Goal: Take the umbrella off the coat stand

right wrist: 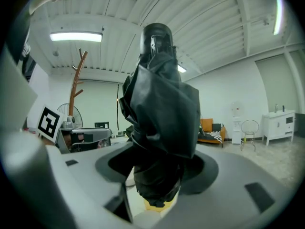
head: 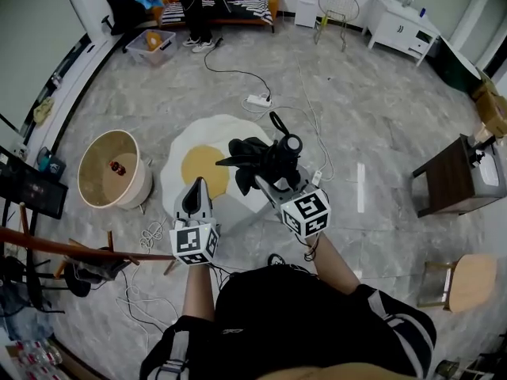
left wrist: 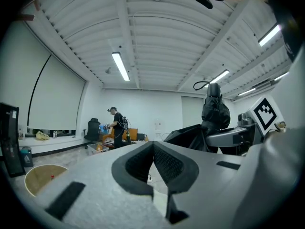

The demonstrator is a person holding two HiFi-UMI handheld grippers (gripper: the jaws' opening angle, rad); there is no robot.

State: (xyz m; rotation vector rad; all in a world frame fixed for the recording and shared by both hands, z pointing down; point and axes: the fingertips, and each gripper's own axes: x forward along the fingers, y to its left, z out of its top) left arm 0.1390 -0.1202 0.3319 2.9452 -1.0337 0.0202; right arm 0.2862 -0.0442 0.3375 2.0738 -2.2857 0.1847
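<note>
Grips the folded black umbrella [head: 247, 155] in the right hand-held gripper [head: 273, 179], well clear of the coat stand [right wrist: 77, 87], with the left hand-held gripper [head: 195, 199] closed and empty, so seemingly finished.

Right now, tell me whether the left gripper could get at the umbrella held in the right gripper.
Probably yes: the left gripper sits beside the umbrella with only open air between them, though its jaws are together and would have to open first.
</note>
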